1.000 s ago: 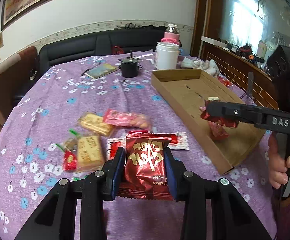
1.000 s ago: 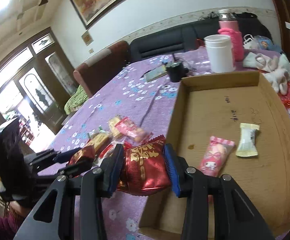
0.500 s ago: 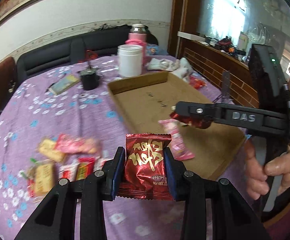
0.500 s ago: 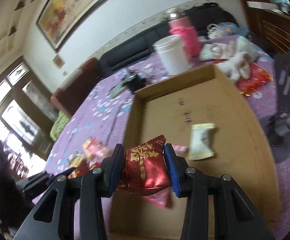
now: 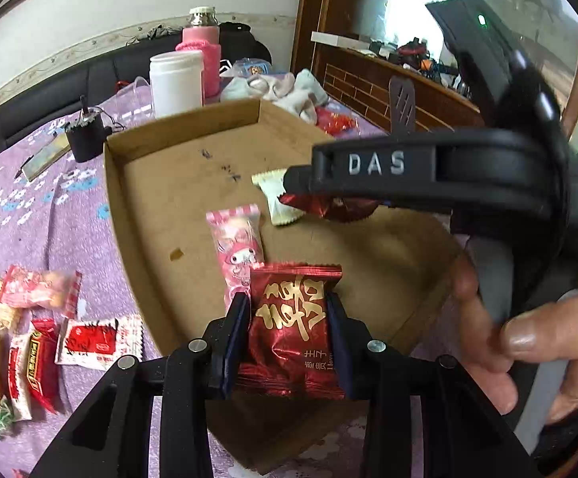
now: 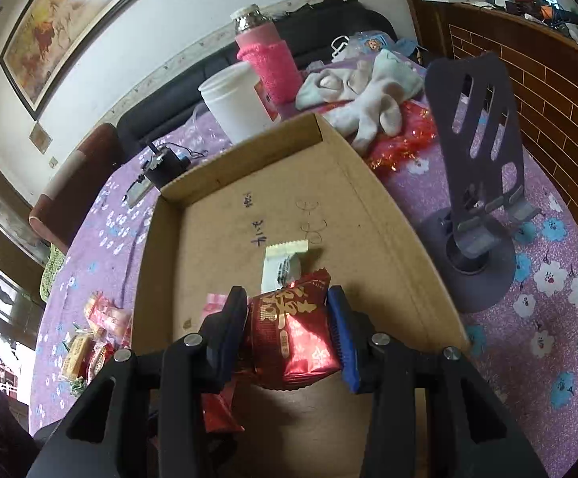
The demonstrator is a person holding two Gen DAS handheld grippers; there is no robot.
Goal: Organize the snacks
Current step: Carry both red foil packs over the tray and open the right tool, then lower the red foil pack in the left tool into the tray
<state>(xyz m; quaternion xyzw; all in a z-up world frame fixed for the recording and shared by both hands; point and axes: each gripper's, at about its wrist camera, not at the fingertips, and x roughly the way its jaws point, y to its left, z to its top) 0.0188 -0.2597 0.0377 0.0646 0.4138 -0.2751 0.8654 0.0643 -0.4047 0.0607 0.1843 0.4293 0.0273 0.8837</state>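
Observation:
My left gripper [image 5: 289, 338] is shut on a red snack packet with gold characters [image 5: 292, 330], held over the near end of the cardboard tray [image 5: 117, 207]. My right gripper [image 6: 289, 334] is shut on a second red packet [image 6: 292, 338], above the tray [image 6: 388, 219]; in the left wrist view it reaches in from the right [image 5: 289, 187] over the tray's middle. A pink snack [image 5: 237, 243] and a white snack [image 5: 275, 195] lie in the tray. The white snack also shows in the right wrist view [image 6: 283, 265].
Several loose snacks [image 5: 34, 330] lie on the purple flowered tablecloth [image 5: 30, 215] left of the tray. A white jar [image 5: 175, 81], a pink bottle [image 5: 203, 51], a black cup [image 5: 85, 137] and socks [image 6: 364, 99] stand beyond it. A grey phone stand [image 6: 480, 199] is to the right.
Both grippers moved rightward from the snack pile to above the tray, each still holding its red packet. The right gripper now reaches farther over the tray's middle.

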